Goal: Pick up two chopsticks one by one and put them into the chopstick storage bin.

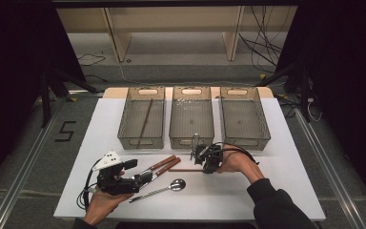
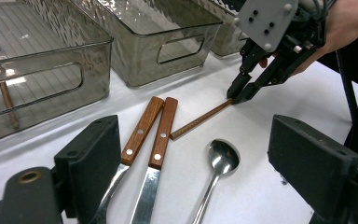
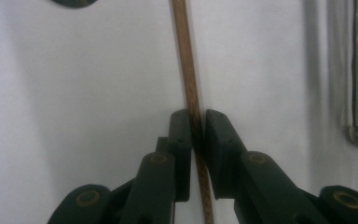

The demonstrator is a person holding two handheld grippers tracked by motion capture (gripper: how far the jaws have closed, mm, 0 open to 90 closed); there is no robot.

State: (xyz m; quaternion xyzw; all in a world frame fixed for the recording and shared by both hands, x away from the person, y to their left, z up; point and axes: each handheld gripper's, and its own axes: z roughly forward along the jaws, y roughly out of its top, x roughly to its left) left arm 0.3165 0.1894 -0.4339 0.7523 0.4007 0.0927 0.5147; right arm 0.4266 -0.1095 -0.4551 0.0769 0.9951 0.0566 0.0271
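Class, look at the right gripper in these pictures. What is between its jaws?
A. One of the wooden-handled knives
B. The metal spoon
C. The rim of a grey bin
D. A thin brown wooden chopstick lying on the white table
D: in the right gripper view the right gripper has its jaws closed on the brown chopstick, which lies on the white table; the spoon and knives lie apart.

White table (image 1: 267, 191), three clear bins (image 1: 191, 117) along its far edge, two wooden-handled knives (image 2: 149, 135), spoon (image 1: 164, 188), brown chopstick (image 2: 200, 120), perhaps wooden
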